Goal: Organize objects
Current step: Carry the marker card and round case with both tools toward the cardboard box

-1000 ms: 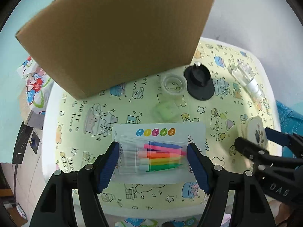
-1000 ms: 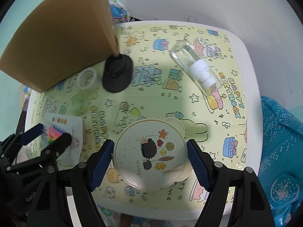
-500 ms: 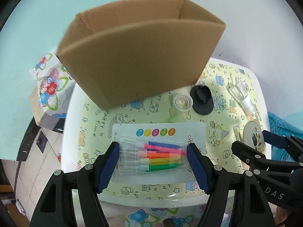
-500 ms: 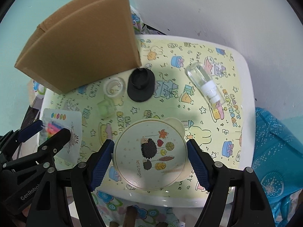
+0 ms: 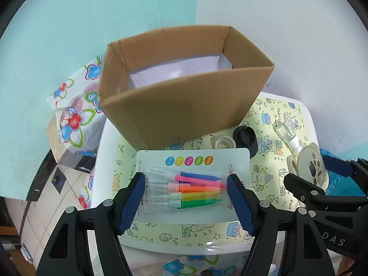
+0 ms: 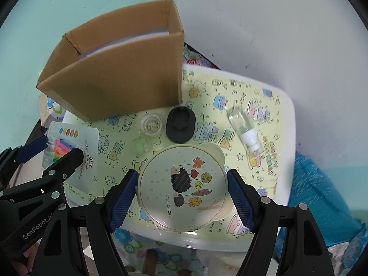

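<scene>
Organizing midway: left gripper (image 5: 186,191) fingers clamped on marker pack (image 5: 193,179), right gripper (image 6: 182,192) fingers on hedgehog-print lid (image 6: 181,188), both below the cardboard box (image 5: 184,105); bottle (image 6: 243,128), black cap (image 6: 180,126), small jar (image 6: 150,125) remain mid-frame on counter (image 6: 264,105).

Both grippers point steeply downward, side by side above the table. The left gripper (image 5: 186,192) has its blue pads (image 5: 132,199) pressed against the two sides of a flat pack of markers (image 5: 193,181). The right gripper (image 6: 181,194) is clamped the same way on a round lid (image 6: 181,188), carried flat.
</scene>
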